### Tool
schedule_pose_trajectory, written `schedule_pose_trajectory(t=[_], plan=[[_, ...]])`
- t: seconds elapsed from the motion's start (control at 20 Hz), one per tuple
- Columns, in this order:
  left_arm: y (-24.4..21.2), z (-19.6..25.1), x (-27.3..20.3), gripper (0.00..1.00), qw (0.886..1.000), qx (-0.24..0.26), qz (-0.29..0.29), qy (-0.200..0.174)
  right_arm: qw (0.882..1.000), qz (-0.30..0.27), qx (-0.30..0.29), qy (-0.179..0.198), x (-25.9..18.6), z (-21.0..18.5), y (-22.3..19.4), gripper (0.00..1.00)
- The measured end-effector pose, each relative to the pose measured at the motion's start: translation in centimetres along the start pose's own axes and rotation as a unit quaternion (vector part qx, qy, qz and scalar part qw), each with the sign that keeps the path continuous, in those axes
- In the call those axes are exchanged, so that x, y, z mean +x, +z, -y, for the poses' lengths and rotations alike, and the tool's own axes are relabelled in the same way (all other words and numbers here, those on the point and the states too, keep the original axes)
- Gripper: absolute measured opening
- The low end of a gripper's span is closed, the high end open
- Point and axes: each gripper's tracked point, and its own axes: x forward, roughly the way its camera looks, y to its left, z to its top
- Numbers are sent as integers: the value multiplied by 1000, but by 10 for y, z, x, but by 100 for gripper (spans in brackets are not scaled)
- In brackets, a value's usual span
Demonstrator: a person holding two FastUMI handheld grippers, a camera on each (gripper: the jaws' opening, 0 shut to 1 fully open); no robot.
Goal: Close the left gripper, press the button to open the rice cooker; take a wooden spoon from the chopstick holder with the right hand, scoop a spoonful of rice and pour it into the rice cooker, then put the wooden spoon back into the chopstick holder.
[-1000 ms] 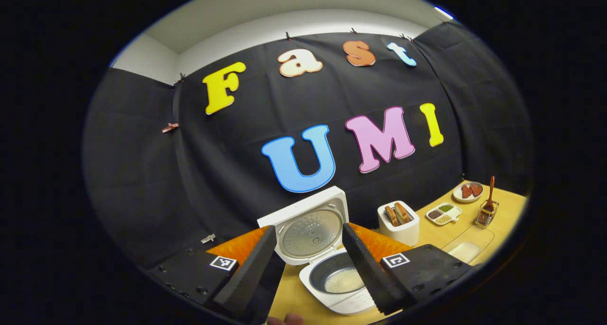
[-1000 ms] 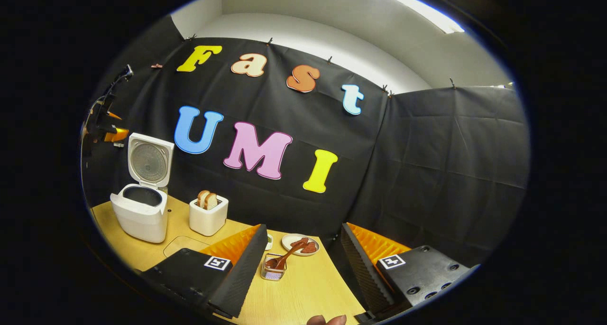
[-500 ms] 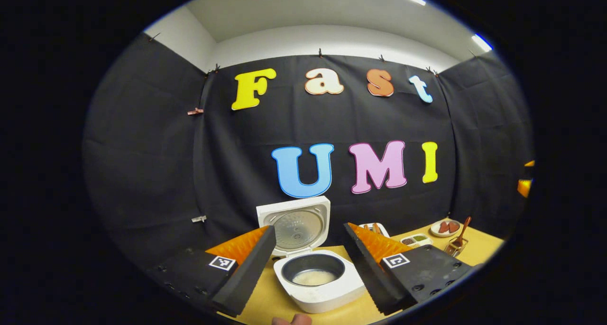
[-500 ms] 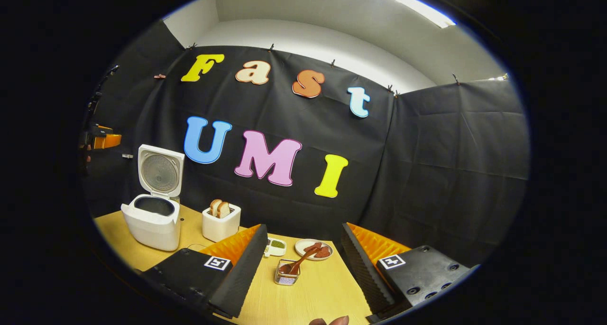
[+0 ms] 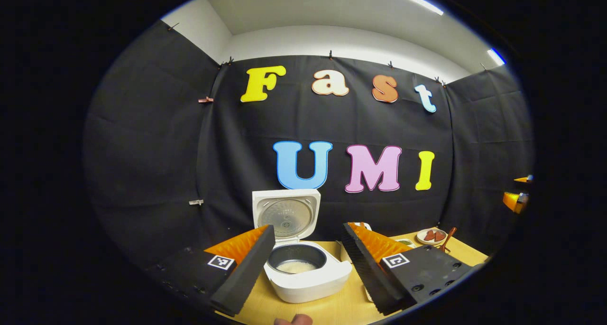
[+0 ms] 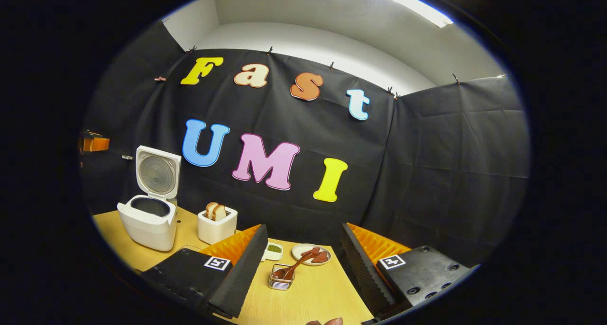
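Right gripper view: spoon (image 6: 295,266) sits in its holder (image 6: 281,283) at 12 o'clock between the apart right tongs (image 6: 303,273). Rice cooker (image 5: 303,273) holds rice, lid up; left tongs (image 5: 308,273) apart too. Task looks finished.

The white rice cooker (image 5: 306,277) is seen on the worktop (image 6: 313,296) with its lid (image 5: 286,214) raised upright and rice lying in its dark pot. The wooden spoon (image 6: 296,265) is leaned, tilted, in the chopstick holder (image 6: 280,281).
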Motion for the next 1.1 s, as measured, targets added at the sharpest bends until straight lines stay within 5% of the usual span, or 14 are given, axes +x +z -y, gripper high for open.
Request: schedule_pose_trajectory(t=[0.55,1.1], plan=[[-6,36,-17,98,999,4,-25,46,998,-43,33,42,85,21,-64,98],[-9,79,-7,98,993,29,-54,99,978,-143,85,128,179,17,-199,98]])
